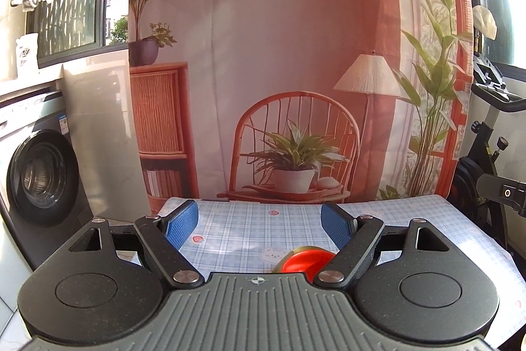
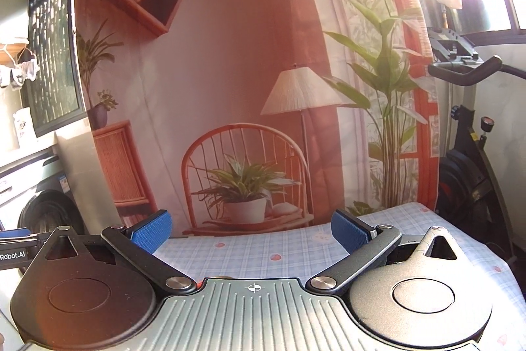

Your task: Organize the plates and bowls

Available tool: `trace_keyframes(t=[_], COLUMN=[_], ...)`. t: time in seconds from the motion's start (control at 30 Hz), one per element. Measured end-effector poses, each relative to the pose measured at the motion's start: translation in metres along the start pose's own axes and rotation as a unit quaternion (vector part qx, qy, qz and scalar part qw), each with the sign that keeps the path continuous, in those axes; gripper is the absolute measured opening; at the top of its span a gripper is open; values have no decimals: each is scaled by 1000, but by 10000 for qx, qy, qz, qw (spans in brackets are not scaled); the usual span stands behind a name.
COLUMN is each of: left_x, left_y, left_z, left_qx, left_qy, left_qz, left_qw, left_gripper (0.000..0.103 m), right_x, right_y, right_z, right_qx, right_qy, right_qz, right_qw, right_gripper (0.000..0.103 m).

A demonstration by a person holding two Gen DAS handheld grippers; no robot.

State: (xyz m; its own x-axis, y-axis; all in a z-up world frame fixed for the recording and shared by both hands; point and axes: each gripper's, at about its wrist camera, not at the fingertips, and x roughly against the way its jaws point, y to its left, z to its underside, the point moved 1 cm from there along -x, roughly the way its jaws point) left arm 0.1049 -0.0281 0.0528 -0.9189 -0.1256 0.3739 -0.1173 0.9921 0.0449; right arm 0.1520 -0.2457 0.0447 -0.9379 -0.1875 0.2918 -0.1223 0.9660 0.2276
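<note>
A red bowl with a gold rim sits on the table, low and close under the left gripper. It looks hard, smooth and breakable — best pinched at the rim. The left jaws are wide apart, level above the table. The right gripper also has jaws apart, holding nothing — no bowl shows there.

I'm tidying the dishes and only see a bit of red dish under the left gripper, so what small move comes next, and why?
Probably tilt the left gripper down toward the red dish. It is open and empty, and the dish is mostly hidden beneath its body on the checked tablecloth.
</note>
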Motion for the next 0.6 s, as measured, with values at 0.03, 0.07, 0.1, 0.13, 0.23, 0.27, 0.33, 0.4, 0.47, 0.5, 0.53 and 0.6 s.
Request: trace_keyframes(t=[0.03, 0.07, 0.1, 0.13, 0.23, 0.27, 0.33, 0.4, 0.47, 0.5, 0.53, 0.6], left_x=[3, 6, 7, 8, 10, 11, 12, 13, 14, 14, 14, 13], left_y=[1, 0, 0, 0, -1, -1, -2, -3, -4, -4, -4, -3], left_z=[-1, -1, -2, -2, -3, -3, -3, -2, -1, -1, -1, -1], left_qx=[-9, -20, -29, -33, -29, -28, -47, -83, -121, -131, -136, -140], left_qy=[-23, -46, -62, -67, -57, -55, -50, -55, -66, -66, -63, -56], left_qz=[14, 23, 29, 44, 124, 146, 204, 231, 250, 259, 273, 291], left_qw=[10000, 10000, 10000, 10000, 9999, 9999, 9998, 9997, 9996, 9996, 9995, 9995], left_gripper=[84, 83, 84, 84, 84, 84, 84, 84, 84, 84, 84, 84], right_x=[2, 3, 5, 7, 11, 12, 12, 14, 14, 14, 14, 14], right_y=[1, 2, 3, 4, 8, 9, 11, 12, 13, 14, 14, 16], right_z=[-1, -2, -3, -3, -6, -6, -7, -7, -7, -7, -8, -8], right_qx=[17, 44, 67, 84, 151, 160, 179, 200, 200, 205, 212, 246], right_qy=[-9, -22, -36, -46, -47, -51, -39, -35, -27, -24, -22, -21], right_qz=[-3, -17, -25, -28, -52, -54, -7, 33, 41, 42, 47, 60], right_qw=[10000, 10000, 10000, 9999, 9999, 9998, 9998, 9998, 9998, 9998, 9998, 9997], right_gripper=[103, 103, 103, 103, 103, 103, 103, 103, 103, 103, 103, 103])
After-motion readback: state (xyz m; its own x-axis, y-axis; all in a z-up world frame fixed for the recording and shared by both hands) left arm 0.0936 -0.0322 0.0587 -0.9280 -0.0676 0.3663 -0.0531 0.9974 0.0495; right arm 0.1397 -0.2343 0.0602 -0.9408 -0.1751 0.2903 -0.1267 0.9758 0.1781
